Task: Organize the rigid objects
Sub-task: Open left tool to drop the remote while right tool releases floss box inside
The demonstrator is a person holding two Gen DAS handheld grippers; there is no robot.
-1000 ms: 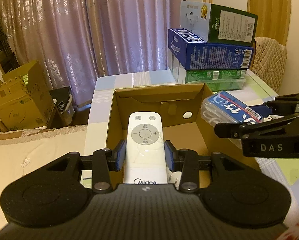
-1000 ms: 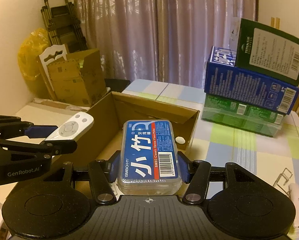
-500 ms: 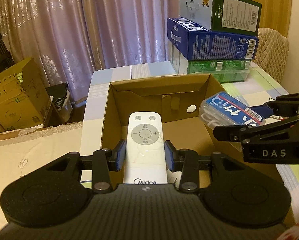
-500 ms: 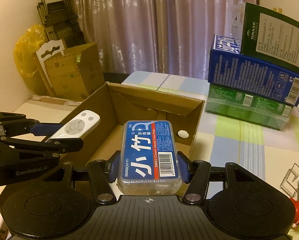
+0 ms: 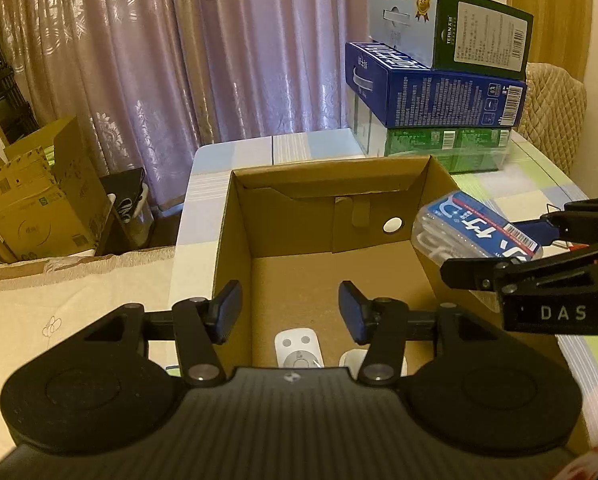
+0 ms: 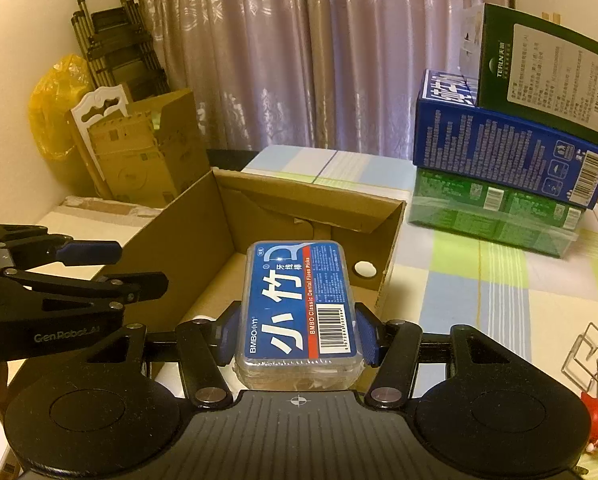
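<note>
**Left wrist view: remote's in the box, floss picks up next**

Left wrist view tells most of it. The left gripper (image 5: 290,311) hangs over the open cardboard box (image 5: 379,172) with its jaws opening and nothing between the blue pads, and the white remote (image 5: 298,351) lies flat on the box floor right below, partly hidden by the gripper body. Makes sense: the box looks like the collection bin, so letting go low over the floor keeps a hard plastic thing from bouncing. There's another pale object just beside the remote, but I can't tell what it is.

Over on the right wrist view, the right gripper (image 6: 295,332) is clamped on the floss pick case (image 6: 299,308) by its long sides, label up, held level above the box's near right corner. I'd guess it's waiting its turn so the two grippers don't crowd each other. The case is slick plastic, so side-squeezing near one end could let it tip.

Stacked cartons (image 6: 511,152) sit on the table beyond, untouched.
</note>
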